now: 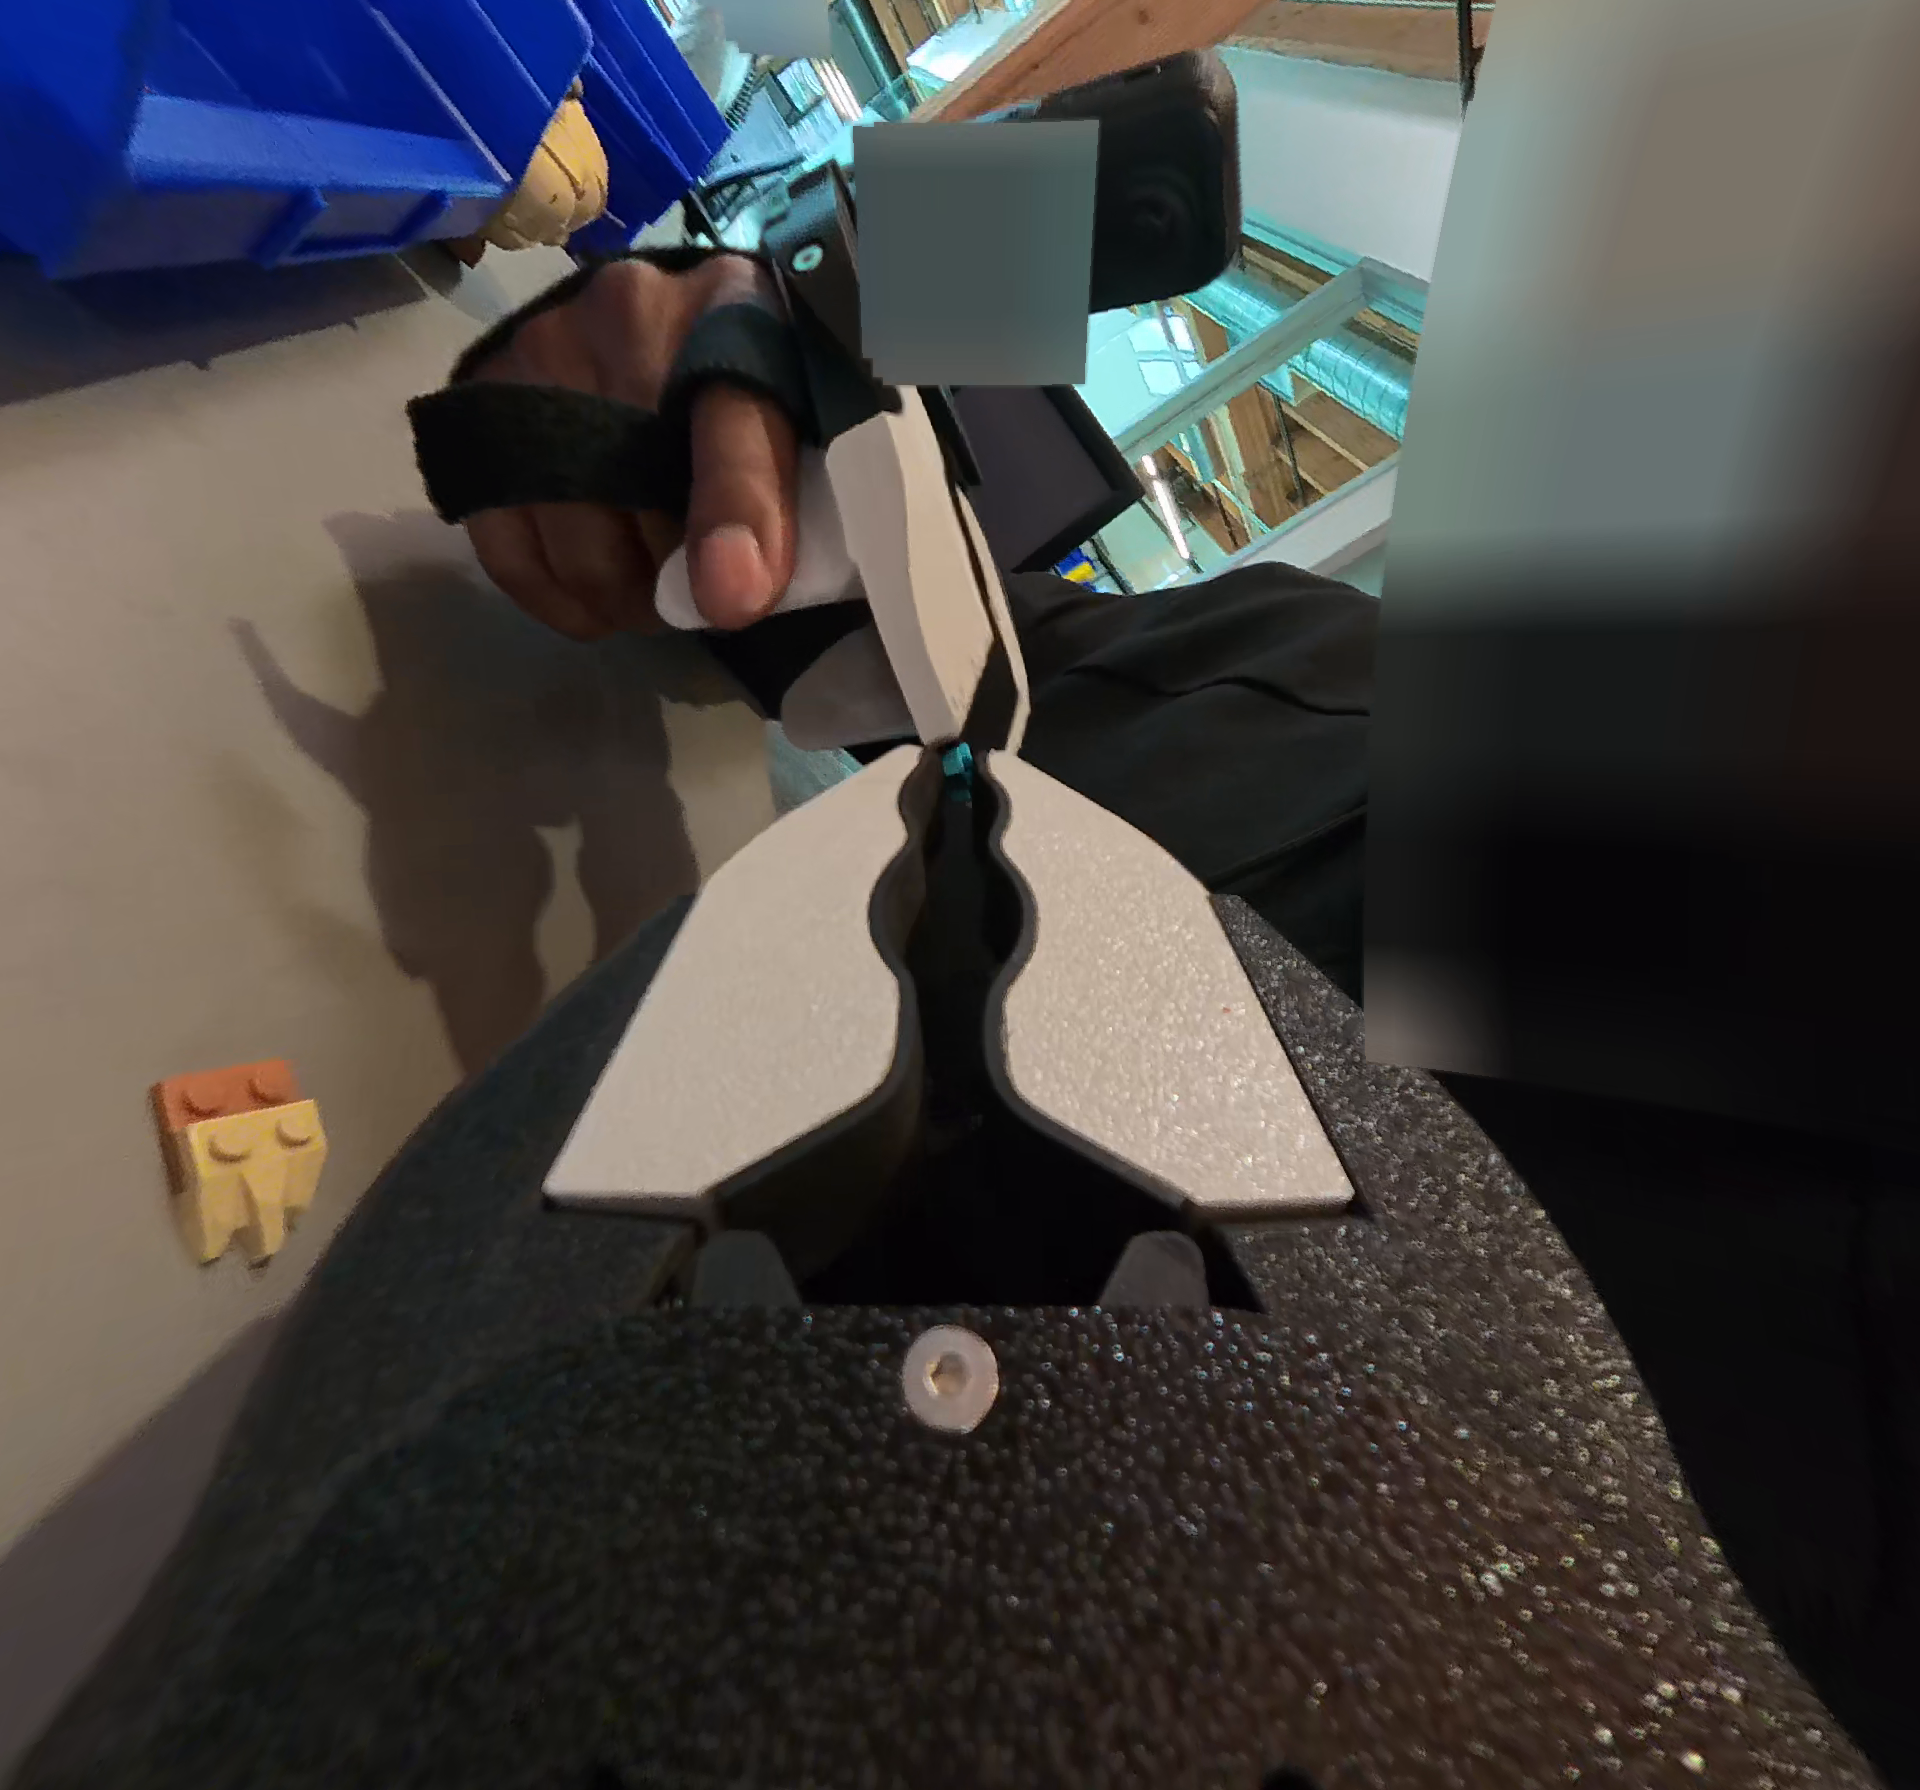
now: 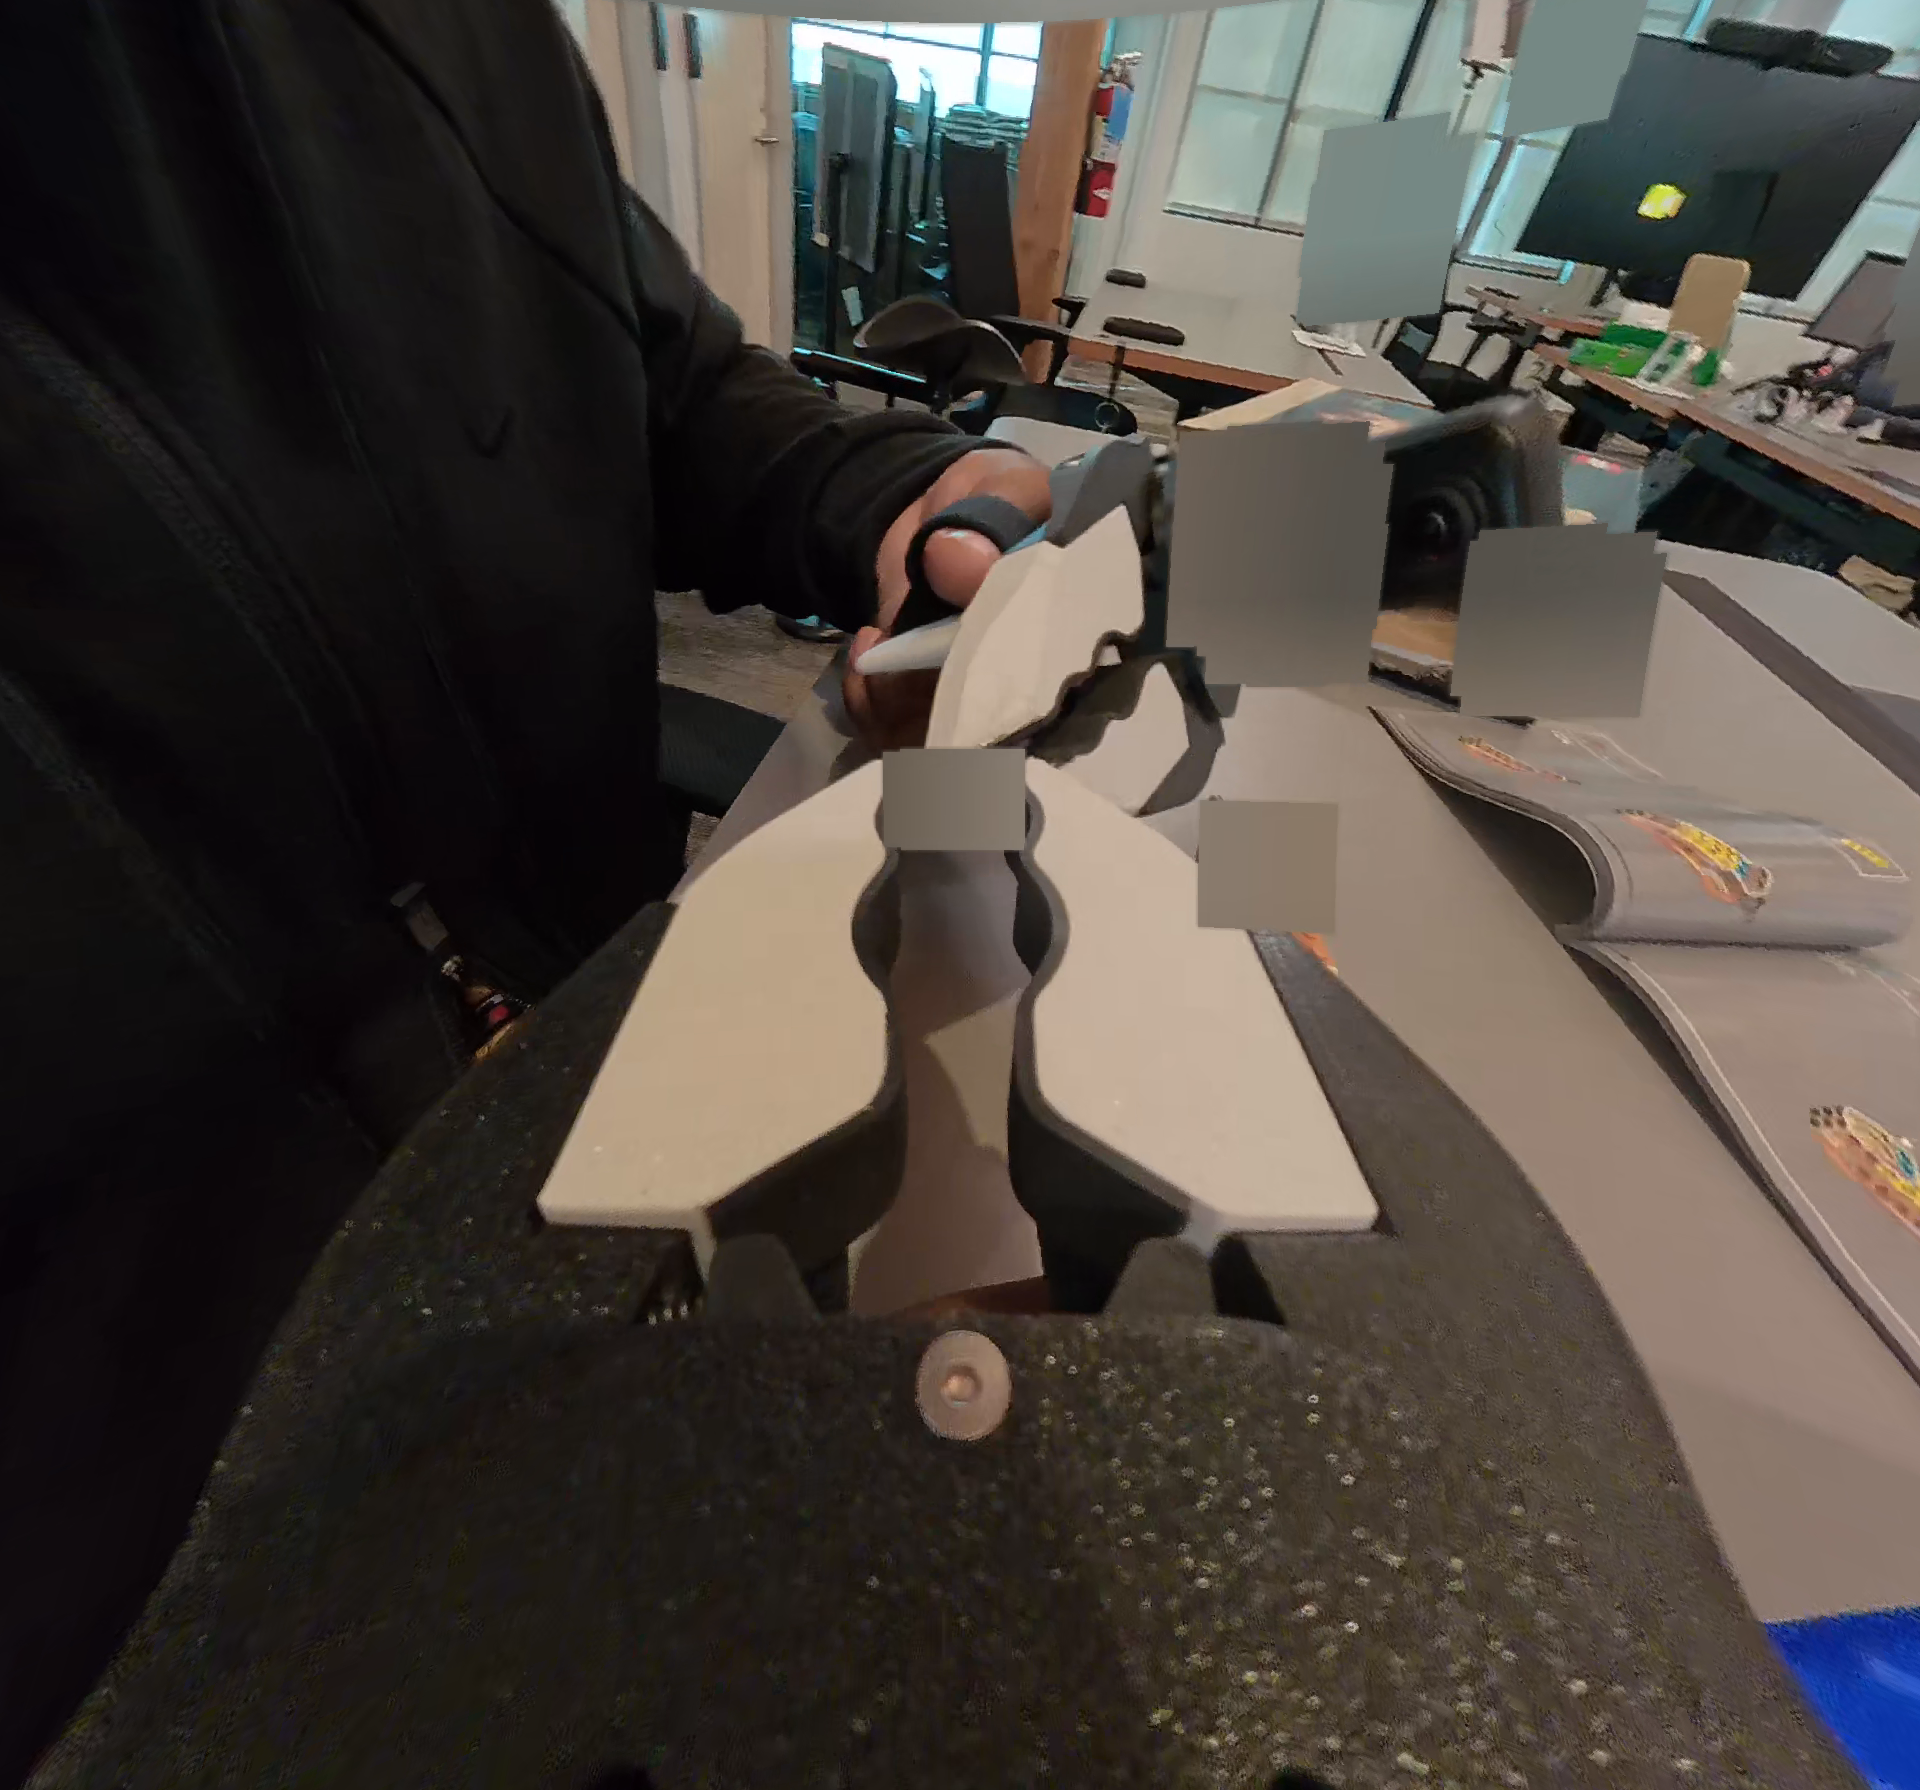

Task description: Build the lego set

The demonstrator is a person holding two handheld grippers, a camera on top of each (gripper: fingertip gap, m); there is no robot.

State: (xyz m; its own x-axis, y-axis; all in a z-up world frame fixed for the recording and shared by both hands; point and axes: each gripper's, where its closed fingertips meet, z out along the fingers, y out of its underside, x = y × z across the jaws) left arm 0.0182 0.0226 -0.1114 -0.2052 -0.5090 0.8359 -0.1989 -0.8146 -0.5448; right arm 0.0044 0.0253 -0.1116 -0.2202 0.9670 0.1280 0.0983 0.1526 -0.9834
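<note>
Scanning left to right, we noted an orange-and-yellow brick assembly (image 1: 241,1153) lying on the grey table (image 1: 125,701). The left gripper (image 1: 956,769) pinched a small teal piece (image 1: 957,766), tips meeting the right gripper (image 2: 954,795); its grip state was masked, undeterminable.

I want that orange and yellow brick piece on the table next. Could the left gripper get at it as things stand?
Probably not right away. The left gripper looks shut on a small teal piece, tip to tip with the right gripper. The orange and yellow brick piece lies alone on the grey table, nothing around it.
</note>
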